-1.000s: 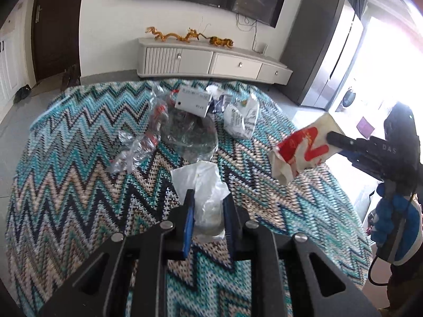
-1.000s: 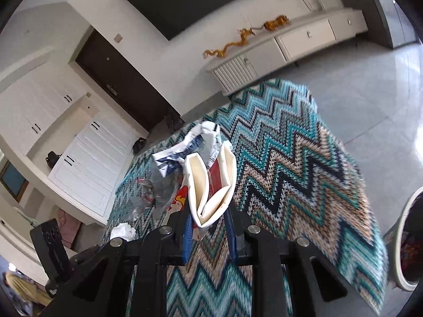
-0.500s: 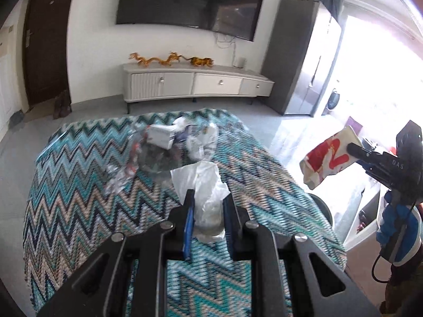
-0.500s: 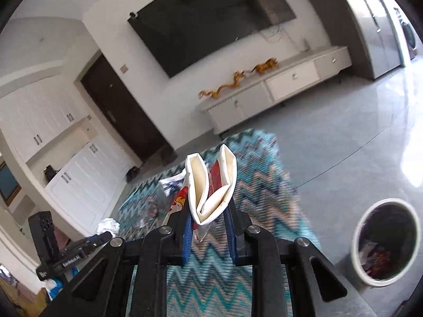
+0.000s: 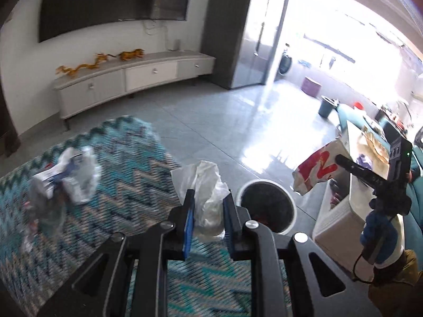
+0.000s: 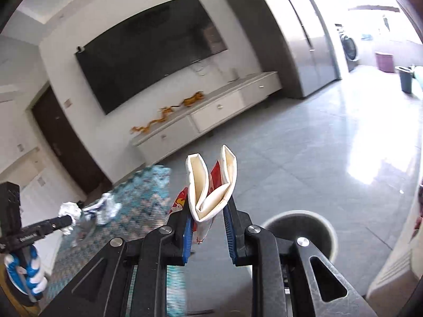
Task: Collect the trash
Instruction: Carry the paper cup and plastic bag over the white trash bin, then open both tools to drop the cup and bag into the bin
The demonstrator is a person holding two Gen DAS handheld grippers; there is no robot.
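Note:
My left gripper [image 5: 208, 198] is shut on a crumpled white plastic wrapper [image 5: 207, 185], held in the air past the edge of the zigzag-cloth table [image 5: 124, 200]. Just right of it on the floor stands a round white-rimmed trash bin [image 5: 267, 203]. My right gripper [image 6: 208, 203] is shut on a folded red-and-white paper carton [image 6: 211, 185], seen from the side in the left wrist view as the carton [image 5: 317, 169]. The bin [image 6: 301, 227] lies below and right of the right gripper. More trash [image 5: 63, 174] lies on the table at the left.
A white TV cabinet [image 5: 132, 79] with gold dragon figures stands against the far wall under a dark TV. A white box-like unit [image 5: 338, 222] sits right of the bin. Shiny tiled floor [image 5: 238, 121] spreads toward a bright balcony. A gloved hand [image 5: 380, 235] holds the right gripper.
Both grippers swung right, away from the table, still holding the wrapper and the carton. The trash pile slid to the left and the bin has come into both views.

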